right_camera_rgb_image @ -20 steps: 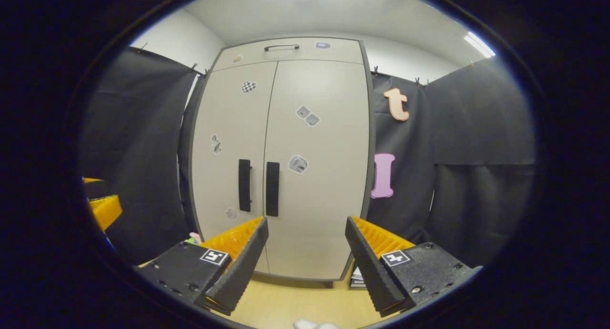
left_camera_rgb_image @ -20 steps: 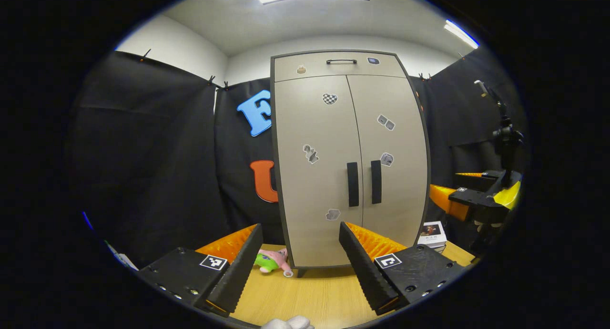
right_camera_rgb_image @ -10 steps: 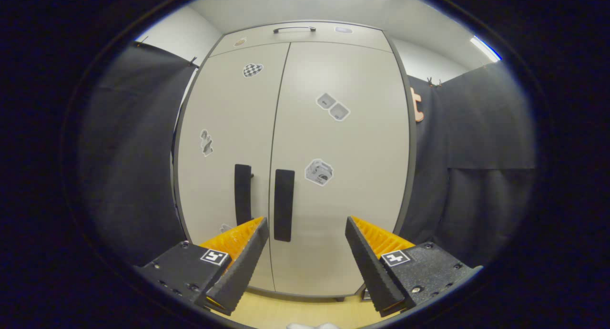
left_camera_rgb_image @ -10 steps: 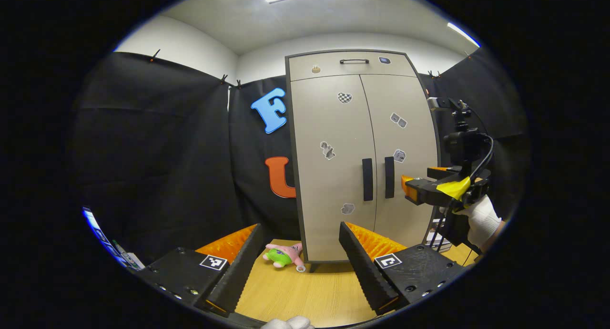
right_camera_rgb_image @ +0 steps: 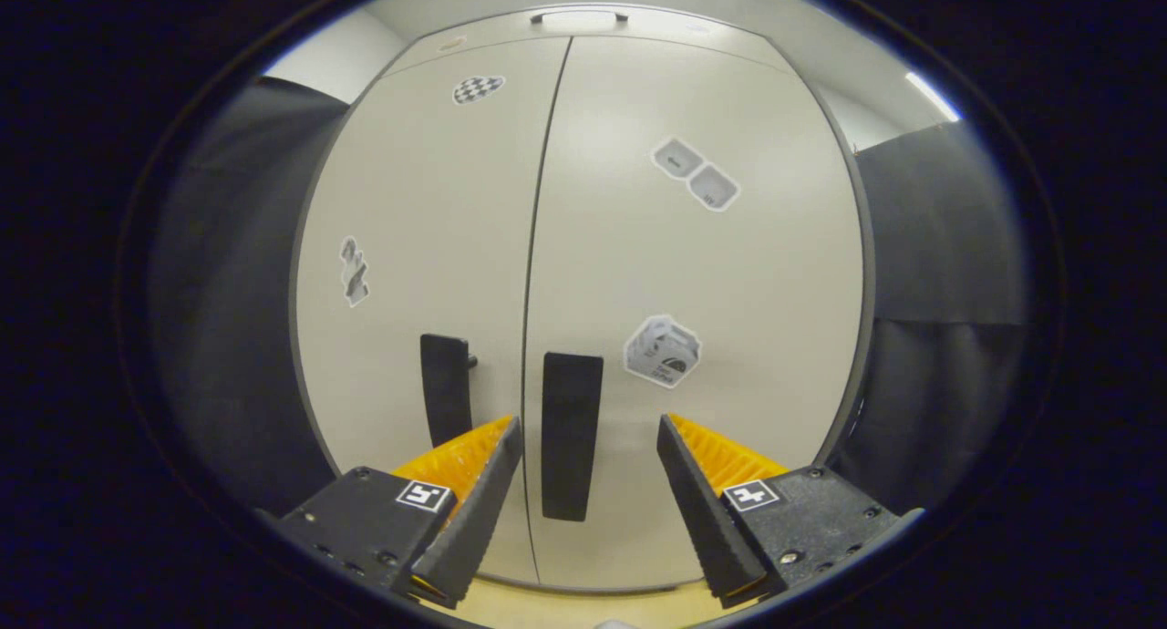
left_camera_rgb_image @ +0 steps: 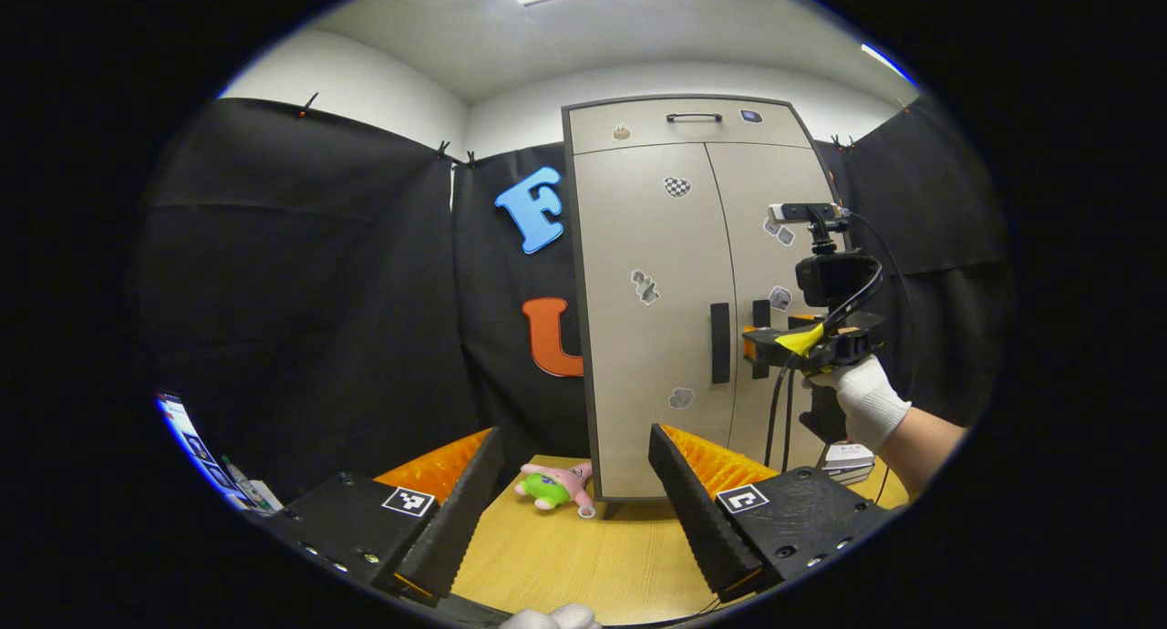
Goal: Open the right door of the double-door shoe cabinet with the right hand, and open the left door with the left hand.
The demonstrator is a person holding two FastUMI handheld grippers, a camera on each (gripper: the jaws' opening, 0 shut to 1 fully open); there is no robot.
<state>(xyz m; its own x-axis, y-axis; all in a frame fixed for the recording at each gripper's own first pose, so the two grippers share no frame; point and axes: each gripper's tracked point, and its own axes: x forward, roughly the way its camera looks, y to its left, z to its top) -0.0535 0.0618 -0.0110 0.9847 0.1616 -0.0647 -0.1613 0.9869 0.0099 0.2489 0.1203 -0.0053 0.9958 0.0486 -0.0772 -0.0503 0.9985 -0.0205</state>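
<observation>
The right hand-held gripper [right_camera_rgb_image: 588, 447] stands released, its two fingers spread wide with the right door's handle [right_camera_rgb_image: 571, 436] between them but not yet touched; in the left gripper view the same tool [left_camera_rgb_image: 761, 345] sits close to that handle, held by a gloved hand [left_camera_rgb_image: 866, 401]. The left hand-held gripper [left_camera_rgb_image: 574, 456] is also released and hangs well back over the bench [left_camera_rgb_image: 583, 556], aimed at the lower part of the shoe cabinet [left_camera_rgb_image: 638, 246]. Both doors look shut, the left door's handle [left_camera_rgb_image: 720, 343] just beside the centre seam. The doors appear to be stiff, flat panels that should swing lightly on their hinges; the narrow upright handles look smooth, so each is best pinched across its width near the middle and pulled straight outward. A small plush toy [left_camera_rgb_image: 552, 485] lies on the bench by the cabinet's foot.
</observation>
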